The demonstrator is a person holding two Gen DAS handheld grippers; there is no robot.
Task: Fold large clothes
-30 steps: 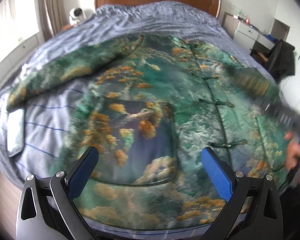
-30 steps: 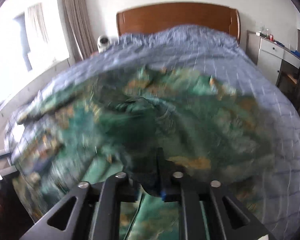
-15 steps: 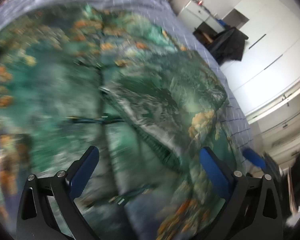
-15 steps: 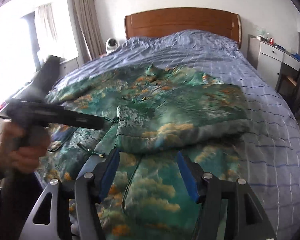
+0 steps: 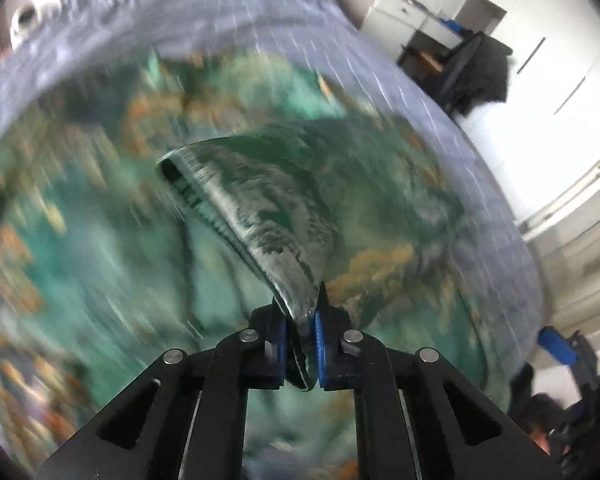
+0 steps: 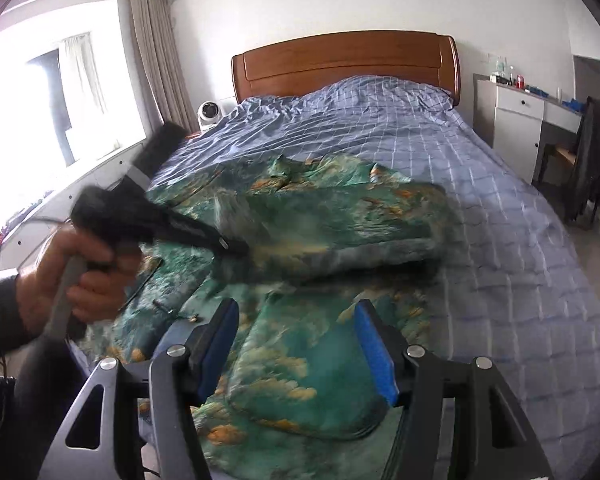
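Observation:
A large green jacket with an orange and white landscape print [image 6: 300, 344] lies spread on the bed, one sleeve [image 6: 340, 224] folded across its chest. My left gripper [image 5: 302, 340] is shut on the cuff end of that sleeve [image 5: 260, 220] and holds it lifted; the view is blurred. The left gripper also shows in the right wrist view [image 6: 228, 246], held by a hand at the left. My right gripper [image 6: 296, 344] is open and empty above the jacket's lower hem near the bed's foot.
The bed [image 6: 500, 200] has a blue checked cover and a wooden headboard [image 6: 344, 60]. A white cabinet [image 6: 518, 120] and a chair with dark clothes [image 6: 596, 160] stand to the right. A window and sill [image 6: 60, 92] lie left.
My left gripper has closed on the folded sleeve's end and lifted it. My right gripper, shut on the fabric a second ago, has let go and stays open near the hem.

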